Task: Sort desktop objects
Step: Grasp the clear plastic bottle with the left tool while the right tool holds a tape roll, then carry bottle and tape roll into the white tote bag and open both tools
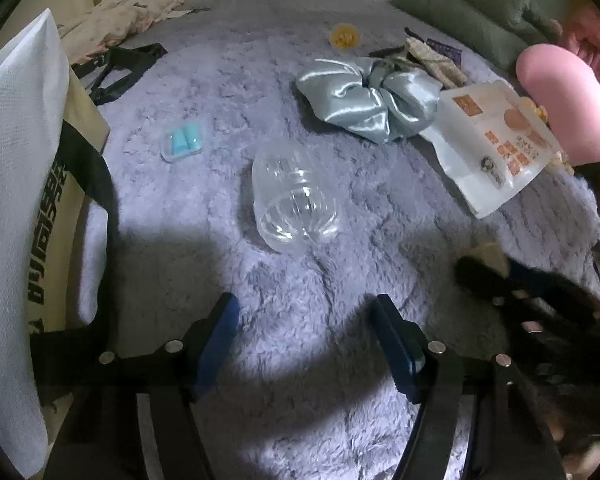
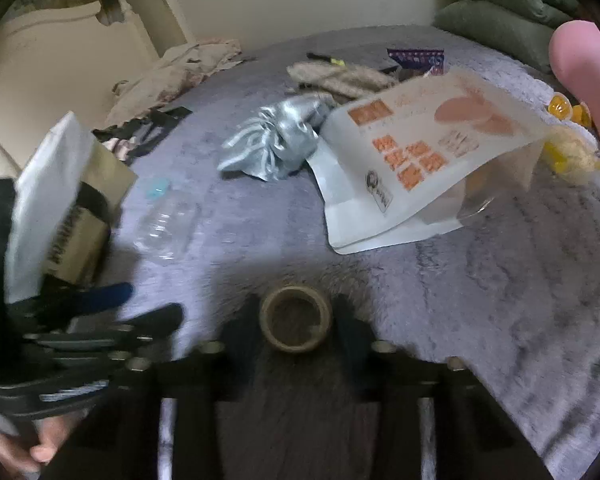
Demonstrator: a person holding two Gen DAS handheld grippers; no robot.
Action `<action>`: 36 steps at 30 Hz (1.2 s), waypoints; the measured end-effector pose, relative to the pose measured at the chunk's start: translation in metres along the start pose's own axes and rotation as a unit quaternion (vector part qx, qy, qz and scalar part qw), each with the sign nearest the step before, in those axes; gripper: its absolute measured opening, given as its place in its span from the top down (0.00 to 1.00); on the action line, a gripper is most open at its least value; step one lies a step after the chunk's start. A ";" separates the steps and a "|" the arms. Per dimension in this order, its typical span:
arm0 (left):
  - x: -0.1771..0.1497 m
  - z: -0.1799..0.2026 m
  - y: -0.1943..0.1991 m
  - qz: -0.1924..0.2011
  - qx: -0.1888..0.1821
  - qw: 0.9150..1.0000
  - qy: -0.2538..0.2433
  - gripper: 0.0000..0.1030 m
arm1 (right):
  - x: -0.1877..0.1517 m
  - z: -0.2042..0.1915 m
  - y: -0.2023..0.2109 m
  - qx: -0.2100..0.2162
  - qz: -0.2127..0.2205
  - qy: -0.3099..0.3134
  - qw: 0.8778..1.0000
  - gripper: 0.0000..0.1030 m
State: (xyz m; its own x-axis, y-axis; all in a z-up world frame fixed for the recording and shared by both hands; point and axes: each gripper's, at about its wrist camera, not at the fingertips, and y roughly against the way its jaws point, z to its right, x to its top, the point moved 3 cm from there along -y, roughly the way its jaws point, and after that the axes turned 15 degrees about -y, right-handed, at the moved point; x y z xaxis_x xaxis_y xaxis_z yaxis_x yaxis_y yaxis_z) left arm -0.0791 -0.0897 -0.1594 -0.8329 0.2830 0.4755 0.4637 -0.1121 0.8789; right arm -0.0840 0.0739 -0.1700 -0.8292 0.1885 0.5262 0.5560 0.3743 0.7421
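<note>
Lavender plush covered the whole surface (image 1: 300, 320), and the things to be sorted lay scattered over it. The right gripper (image 2: 296, 320) was closed on a small roll of tape (image 2: 296, 318), the ring pinched between its two dark fingers close to the lens. The left gripper (image 1: 304, 340) hung partly open with nothing between its blue pads (image 1: 220, 332), pointing down at a clear plastic container (image 1: 292, 200) lying on its side just beyond.

Further off to the left sat a small case of blue earplugs (image 1: 184, 142); beyond the container lay a silvery satin scrunchie (image 1: 364, 96), and to its right a white snack pouch (image 1: 496, 144) with orange print. A canvas tote bag (image 1: 44, 200) stood at the left edge, probably the place for sorted items.

The tape looked held by a narrow grip across its rim, so a quick swing could let it twist out and roll into the pile. The clear container seemed slick and thin-walled; jaws closing off-centre might squirt it sideways across the soft fabric.
</note>
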 end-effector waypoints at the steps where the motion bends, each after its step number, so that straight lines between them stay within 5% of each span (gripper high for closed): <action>1: 0.000 0.000 0.001 0.003 0.000 1.000 0.001 0.33 | -0.001 0.001 0.001 0.005 0.006 -0.001 1.000 0.70; 14: 0.016 -0.003 0.011 0.090 -0.025 0.995 0.034 0.39 | 0.003 0.008 0.003 0.030 0.006 -0.023 0.999 0.70; 18: 0.038 -0.005 -0.011 0.056 0.024 0.998 0.013 0.39 | 0.001 0.009 0.003 0.032 0.004 -0.025 0.999 0.69; 20: 0.043 -0.011 -0.021 0.035 0.037 0.998 0.024 0.54 | 0.001 0.009 0.002 0.030 0.004 -0.024 0.999 0.69; 22: 0.044 -0.017 -0.020 0.037 0.042 0.998 0.027 0.57 | 0.002 0.010 0.002 0.031 0.004 -0.025 0.999 0.69; 25: 0.041 -0.024 -0.007 0.048 0.075 0.996 0.033 0.57 | 0.002 0.008 0.001 0.029 0.004 -0.023 0.999 0.69; 36: 0.046 -0.002 0.090 0.126 0.064 0.990 0.021 0.57 | 0.005 0.000 0.017 0.026 0.010 -0.019 0.999 0.70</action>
State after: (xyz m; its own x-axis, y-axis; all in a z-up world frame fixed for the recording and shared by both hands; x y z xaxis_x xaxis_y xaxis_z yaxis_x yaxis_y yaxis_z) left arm -0.0764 -0.0881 -0.0583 -0.6965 0.2222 0.6823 0.6903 -0.0520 0.7216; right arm -0.0781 0.0812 -0.1546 -0.8201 0.2306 0.5237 0.5696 0.4171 0.7083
